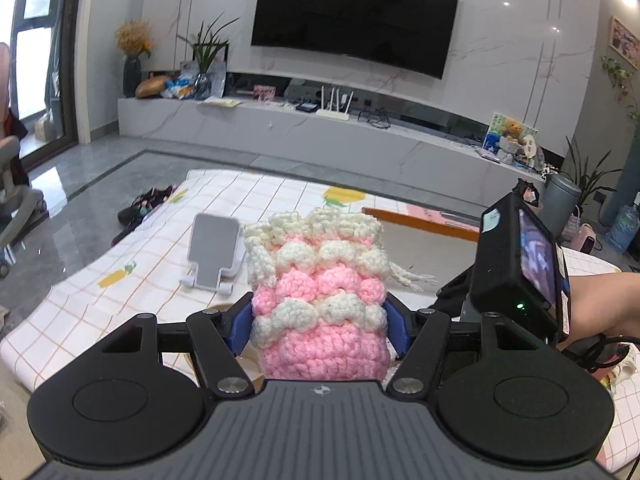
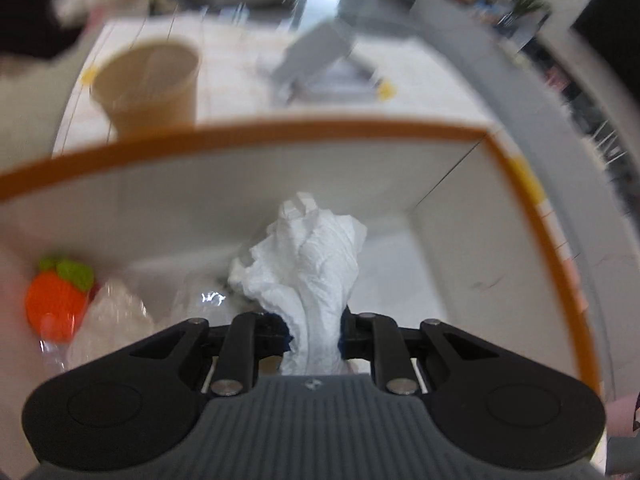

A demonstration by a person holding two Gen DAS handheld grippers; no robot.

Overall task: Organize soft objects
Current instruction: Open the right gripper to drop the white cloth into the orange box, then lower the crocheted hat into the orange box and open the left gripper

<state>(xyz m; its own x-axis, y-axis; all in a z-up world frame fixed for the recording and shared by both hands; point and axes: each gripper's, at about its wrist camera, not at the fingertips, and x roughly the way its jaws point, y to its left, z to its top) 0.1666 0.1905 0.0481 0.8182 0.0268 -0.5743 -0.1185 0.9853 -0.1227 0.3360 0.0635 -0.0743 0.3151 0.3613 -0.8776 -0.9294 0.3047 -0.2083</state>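
No writing can be read on any object; only a small compass-like mark sits on each gripper body. The left gripper (image 1: 319,326) grasps a pink and cream crocheted pouch (image 1: 320,292), its blue pads pressed on the pouch's lower sides, above the near edge of a table with a checked cloth (image 1: 120,276). The right gripper (image 2: 314,330) is clenched on crumpled white tissue (image 2: 308,264), held over a white box with orange rim (image 2: 440,216). An orange crocheted fruit (image 2: 56,300) lies in the box's left part. Beyond the box's far edge stand a paper cup (image 2: 152,84) and a phone stand (image 1: 214,252). A television (image 1: 352,20) hangs on the marble wall.
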